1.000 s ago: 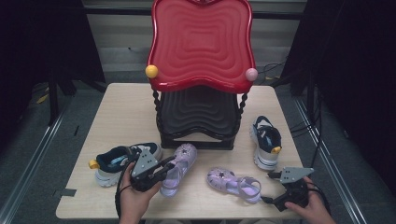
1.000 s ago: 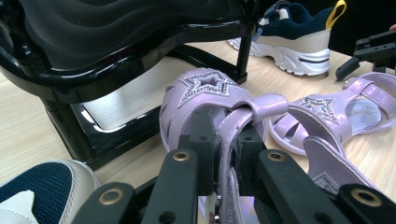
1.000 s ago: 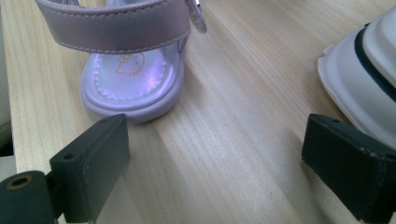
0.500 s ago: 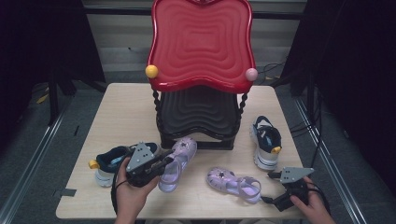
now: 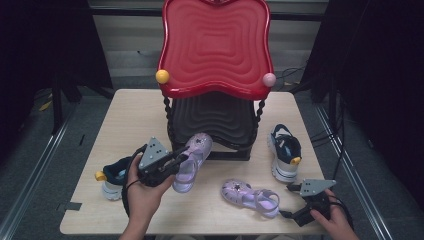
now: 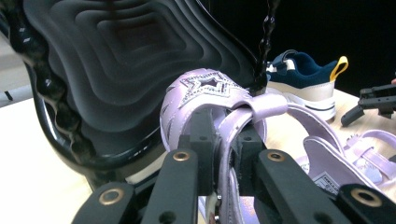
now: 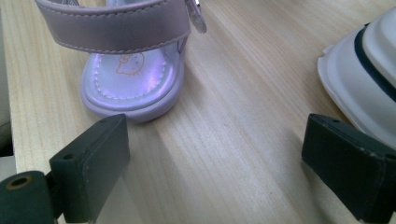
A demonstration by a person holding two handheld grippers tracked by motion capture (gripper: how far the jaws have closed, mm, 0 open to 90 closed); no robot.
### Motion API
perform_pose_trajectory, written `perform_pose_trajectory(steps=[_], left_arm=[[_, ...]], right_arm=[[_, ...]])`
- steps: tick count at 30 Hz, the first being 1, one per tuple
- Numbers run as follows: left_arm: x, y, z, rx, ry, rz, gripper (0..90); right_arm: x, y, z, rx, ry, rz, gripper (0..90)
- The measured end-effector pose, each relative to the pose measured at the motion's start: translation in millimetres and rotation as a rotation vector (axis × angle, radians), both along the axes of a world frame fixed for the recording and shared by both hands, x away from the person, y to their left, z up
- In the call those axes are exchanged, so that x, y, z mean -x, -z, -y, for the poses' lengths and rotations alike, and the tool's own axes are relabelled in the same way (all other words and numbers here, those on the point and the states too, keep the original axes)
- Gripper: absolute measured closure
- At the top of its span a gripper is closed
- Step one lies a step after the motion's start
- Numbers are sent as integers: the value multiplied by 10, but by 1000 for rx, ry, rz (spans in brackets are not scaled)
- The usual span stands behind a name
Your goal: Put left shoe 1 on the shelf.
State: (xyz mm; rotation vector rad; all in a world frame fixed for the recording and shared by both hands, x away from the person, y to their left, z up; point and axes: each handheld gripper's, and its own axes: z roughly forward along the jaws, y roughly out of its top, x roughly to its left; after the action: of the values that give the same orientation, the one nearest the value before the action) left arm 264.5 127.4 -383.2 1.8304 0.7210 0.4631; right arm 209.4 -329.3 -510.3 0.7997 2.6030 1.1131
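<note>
the two-tier shoe rack (image 5: 216,75), red shelf over black shelf, stands at the back middle of the table (image 5: 125,115), and everything else is laid out around its foot, probably so the shoes can go up onto it pair by pair. to the front left of the rack lies one navy sneaker (image 5: 112,175), and to its right the matching sneaker (image 5: 285,152), so that pair is well apart. just in front of the rack's black lower shelf, the left gripper (image 5: 182,157) has its jaws clamped on the side strap of a lilac sandal (image 5: 192,160); in the left gripper view the strap sits pinched between the pads (image 6: 203,135), toe with the glitter star aimed at the shelf, a hold that lets the sole slide in flat. the other lilac sandal (image 5: 250,196) rests on the table to the front right of the rack. just right of it the right gripper (image 5: 296,188) waits with jaws wide apart, holding nothing, heel end before it.
</note>
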Motion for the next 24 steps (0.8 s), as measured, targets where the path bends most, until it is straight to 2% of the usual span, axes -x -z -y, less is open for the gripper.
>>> perform_pose_trajectory(steps=[2, 6, 13, 24], left_arm=[[-23, -29, 21, -8, 2, 4, 819], [-67, -85, 60, 3, -14, 8, 819], [-182, -166, 142, -11, -66, 32, 820], [-341, -175, 276, -8, -126, 64, 820]], right_arm=[[0, 0, 0, 0, 0, 0, 69], [0, 0, 0, 0, 0, 0, 69], [1, 0, -1, 0, 1, 0, 69], [1, 0, -1, 0, 1, 0, 69]])
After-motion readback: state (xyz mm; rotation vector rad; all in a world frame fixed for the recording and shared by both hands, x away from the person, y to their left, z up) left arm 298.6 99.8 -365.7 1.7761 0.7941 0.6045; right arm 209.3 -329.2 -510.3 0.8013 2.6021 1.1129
